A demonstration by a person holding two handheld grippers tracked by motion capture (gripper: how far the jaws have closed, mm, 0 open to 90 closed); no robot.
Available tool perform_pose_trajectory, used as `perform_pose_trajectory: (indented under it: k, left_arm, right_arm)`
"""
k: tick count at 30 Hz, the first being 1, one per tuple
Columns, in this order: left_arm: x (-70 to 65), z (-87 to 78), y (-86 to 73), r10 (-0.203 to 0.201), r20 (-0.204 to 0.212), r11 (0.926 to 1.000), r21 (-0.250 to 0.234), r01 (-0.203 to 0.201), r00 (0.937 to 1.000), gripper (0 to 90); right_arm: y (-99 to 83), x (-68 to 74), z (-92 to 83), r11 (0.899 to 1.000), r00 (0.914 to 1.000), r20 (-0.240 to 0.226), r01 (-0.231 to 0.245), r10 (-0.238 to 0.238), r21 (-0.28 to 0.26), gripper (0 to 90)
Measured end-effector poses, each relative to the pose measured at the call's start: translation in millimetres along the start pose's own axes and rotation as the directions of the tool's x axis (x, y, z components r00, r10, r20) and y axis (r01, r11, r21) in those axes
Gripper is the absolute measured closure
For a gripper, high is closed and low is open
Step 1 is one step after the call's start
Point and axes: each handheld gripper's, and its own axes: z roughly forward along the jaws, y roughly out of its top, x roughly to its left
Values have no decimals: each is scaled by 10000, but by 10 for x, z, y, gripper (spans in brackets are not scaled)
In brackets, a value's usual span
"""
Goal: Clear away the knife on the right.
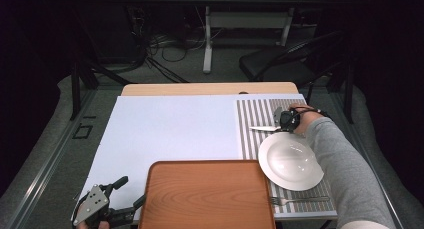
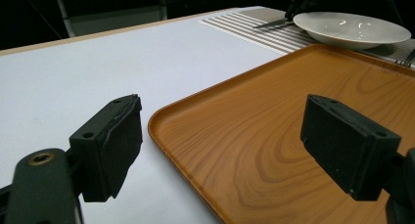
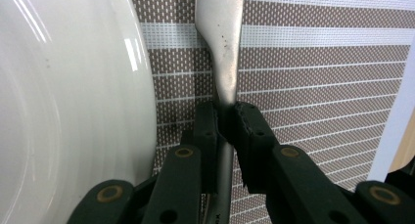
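This is looking like a lab or recording studio staged as a dining spot. Black curtains are closing in the space on all sides, and loose cables [image 1: 167, 51] are lying tangled on the grey carpet beyond the table [image 1: 200, 89]. A white-legged desk [image 1: 247, 19] and a black folding chair [image 1: 285, 59] are standing behind. A white sheet [image 1: 170, 129] is covering the tabletop, with a striped placemat [image 1: 255, 114], white plate [image 1: 290, 161], fork [image 1: 300, 200] and wooden tray [image 1: 207, 196] sitting on it.

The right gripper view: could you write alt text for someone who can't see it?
A hand-held gripper pinches the handle of a metal knife between its two black jaws, just above a striped brown-and-white placemat. The rim of a white plate curves along the left.
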Motion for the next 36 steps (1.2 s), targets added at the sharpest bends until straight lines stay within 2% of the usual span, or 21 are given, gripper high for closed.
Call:
perform_pose_trajectory:
  k: [7,8,13,15,16,18,20,21,22,23,25,26,27,29,30,31,32,33,34,35,36]
  left_arm:
    - [-3,7,2,4,20,10000,7,-4,10000,160]
    - [-2,7,2,-1,16,10000,0,1,10000,160]
    - [-2,2,3,-4,16,10000,-25,4,10000,160]
    - [-4,2,5,8,25,10000,-28,-8,10000,160]
    - [-7,4,5,9,3,10000,-41,-9,10000,160]
    - [-8,4,5,19,6,10000,-36,-19,10000,160]
    - [-6,4,6,29,1,10000,-35,-28,10000,160]
    - [-5,3,6,4,25,10000,-31,-4,10000,160]
    - [-3,4,6,25,-4,10000,-35,-25,10000,160]
    - [-1,3,6,30,17,10000,-19,-30,10000,160]
    - [-2,7,5,24,-4,10000,-63,-24,10000,160]
    - [-4,7,5,14,-5,10000,-66,-14,10000,160]
    - [-5,7,6,20,-25,10000,-67,-20,10000,160]
    - [-7,7,7,33,-30,10000,-70,-34,10000,160]
    - [-8,8,8,39,-32,10000,-64,-40,10000,160]
    - [-9,8,8,41,-30,10000,-66,-41,10000,160]
    - [-9,10,9,50,-28,10000,-70,-51,10000,160]
    - [-10,11,10,54,-4,10000,-70,-54,10000,160]
    - [-9,13,11,59,11,10000,-65,-59,10000,160]
    - [-9,14,12,64,16,10000,-64,-64,10000,160]
    - [-9,19,12,65,17,9999,-89,-65,10000,160]
  right_arm:
    - [8,2,-66,9999,9993,372,60,-64,121,799]
    - [24,-10,-114,9991,9995,307,88,-101,425,800]
    - [46,2,-173,9998,9965,814,176,-180,61,800]
    - [70,-7,-233,9989,9970,711,272,-298,371,800]
    - [74,9,-249,9989,9973,716,123,-155,447,800]
    - [73,31,-235,9997,9950,971,213,-225,133,800]
    - [81,56,-246,9997,9946,1015,224,-237,141,800]
    - [90,66,-269,9994,9945,1022,210,-237,275,800]
    - [108,62,-316,9967,9961,826,240,-305,779,800]
    - [105,63,-321,9975,9949,935,335,-392,626,800]
    - [85,100,-308,10000,9912,1326,44,-44,7,800]
    - [83,107,-315,10000,9902,1393,19,-14,-33,800]
    - [86,118,-338,10000,9905,1376,-44,34,69,800]
    - [101,130,-408,9978,9934,1126,-269,200,600,800]
    - [69,158,-342,9978,9850,1663,-372,458,-550,800]
    - [122,139,-487,9915,9947,966,-472,356,1210,799]
    - [144,124,-539,9848,9966,783,-370,239,1697,800]
    - [106,166,-496,9952,9913,1187,-662,574,716,800]
    - [82,192,-452,9971,9843,1590,-747,761,-148,800]
    - [78,211,-448,9955,9806,1740,-843,905,-426,800]
    - [104,208,-525,9947,9869,1382,-908,835,478,800]
